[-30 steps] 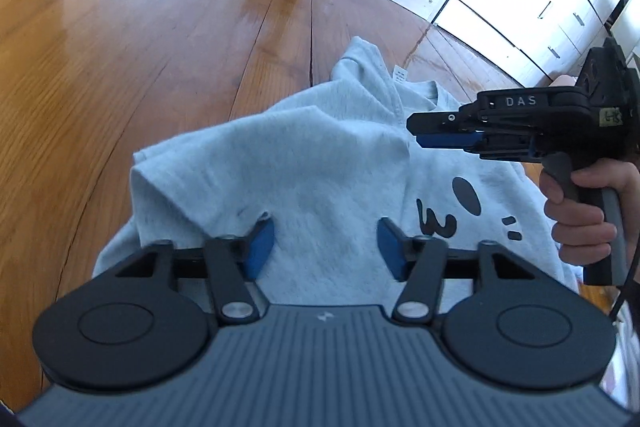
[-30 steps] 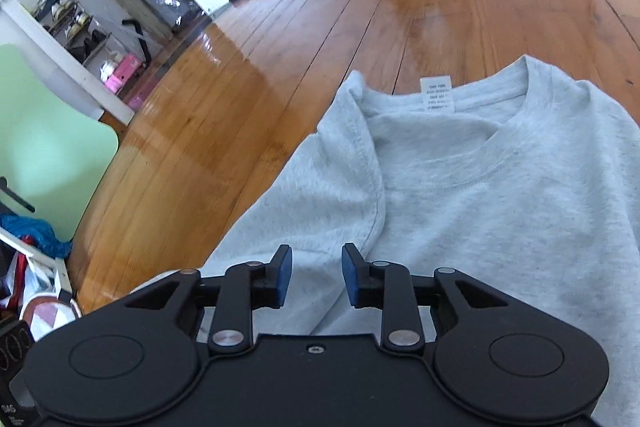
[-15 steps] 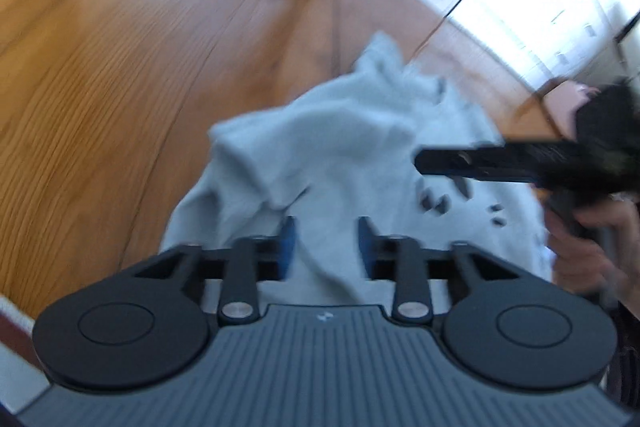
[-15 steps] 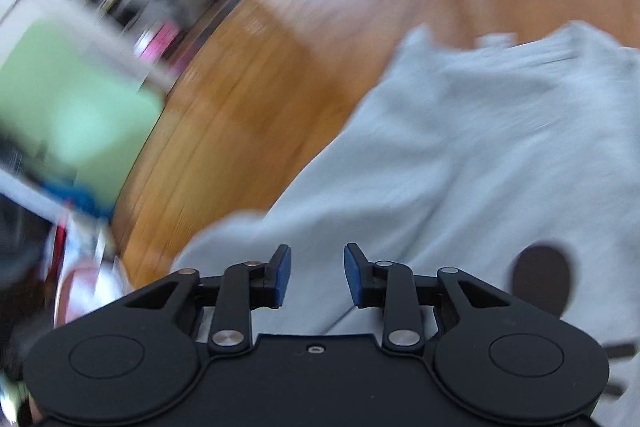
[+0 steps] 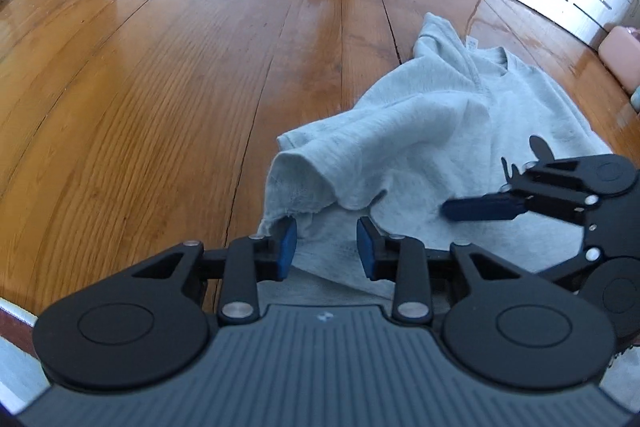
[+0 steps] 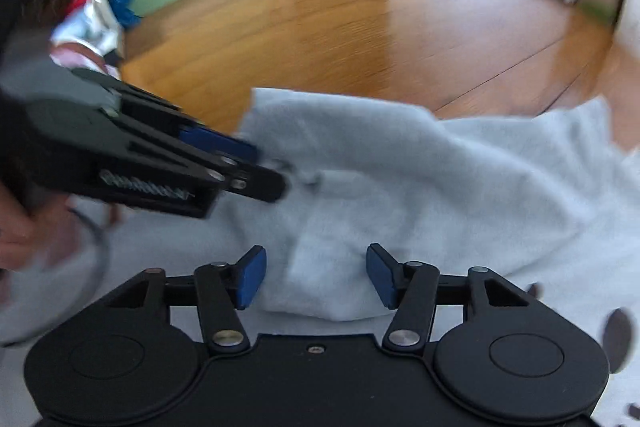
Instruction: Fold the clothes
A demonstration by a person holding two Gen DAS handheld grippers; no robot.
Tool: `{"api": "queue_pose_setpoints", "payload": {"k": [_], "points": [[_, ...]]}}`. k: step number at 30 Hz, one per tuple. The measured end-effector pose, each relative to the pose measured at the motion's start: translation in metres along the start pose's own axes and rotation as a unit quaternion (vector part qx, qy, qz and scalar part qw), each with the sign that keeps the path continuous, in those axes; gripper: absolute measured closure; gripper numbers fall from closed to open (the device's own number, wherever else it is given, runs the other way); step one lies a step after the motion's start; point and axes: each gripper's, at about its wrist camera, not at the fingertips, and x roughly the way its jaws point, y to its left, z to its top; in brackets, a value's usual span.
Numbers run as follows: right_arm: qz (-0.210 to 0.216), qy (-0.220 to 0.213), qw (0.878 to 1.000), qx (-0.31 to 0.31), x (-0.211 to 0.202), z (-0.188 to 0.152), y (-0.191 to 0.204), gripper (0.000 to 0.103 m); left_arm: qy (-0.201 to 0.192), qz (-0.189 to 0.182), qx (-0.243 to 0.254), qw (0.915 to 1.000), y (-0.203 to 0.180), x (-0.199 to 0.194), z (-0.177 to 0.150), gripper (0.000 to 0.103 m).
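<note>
Both grippers at the near end of the shirt, sleeve fold loose between them.

On your left, bare glossy wooden floor (image 5: 160, 99) gives open room. Your left gripper (image 5: 326, 247) has narrow, closing jaws around a raised fold of the pale grey cotton T-shirt (image 5: 420, 147); the pads aren't pressing it yet. The shirt's long axis runs away from you toward its collar. Your right gripper (image 6: 316, 281) is opening wide, cloth lying under the gap, nothing held. Your left gripper is nearer the ragged edge; lift there.
</note>
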Motion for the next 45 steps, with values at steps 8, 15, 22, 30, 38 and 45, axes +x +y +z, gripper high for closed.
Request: {"api": "queue_pose_setpoints", "payload": {"k": [8, 15, 22, 30, 38, 45], "points": [[-0.042, -0.085, 0.99, 0.105, -0.071, -0.023, -0.037, 0.102, 0.0, -0.024, -0.037, 0.999, 0.009, -0.002, 0.0, 0.07], [-0.099, -0.058, 0.984, 0.134, -0.072, -0.067, -0.041, 0.101, -0.005, -0.112, -0.075, 0.9909, 0.018, -0.02, 0.002, 0.063], [-0.08, -0.091, 0.97, 0.209, -0.091, -0.059, -0.05, 0.101, -0.06, -0.034, 0.116, 0.9909, -0.021, -0.036, -0.008, 0.045], [-0.054, -0.12, 0.966, 0.223, -0.12, -0.051, -0.074, 0.101, 0.035, -0.036, 0.16, 0.9859, -0.03, 0.003, -0.016, 0.099], [-0.004, -0.06, 0.952, 0.299, -0.1, -0.09, -0.095, 0.099, 0.072, -0.052, 0.09, 0.992, 0.004, -0.017, -0.009, 0.098], [0.083, -0.033, 0.914, 0.396, -0.076, -0.086, -0.104, 0.042, 0.077, -0.03, 0.108, 0.9907, -0.009, -0.014, -0.016, 0.098]]}}
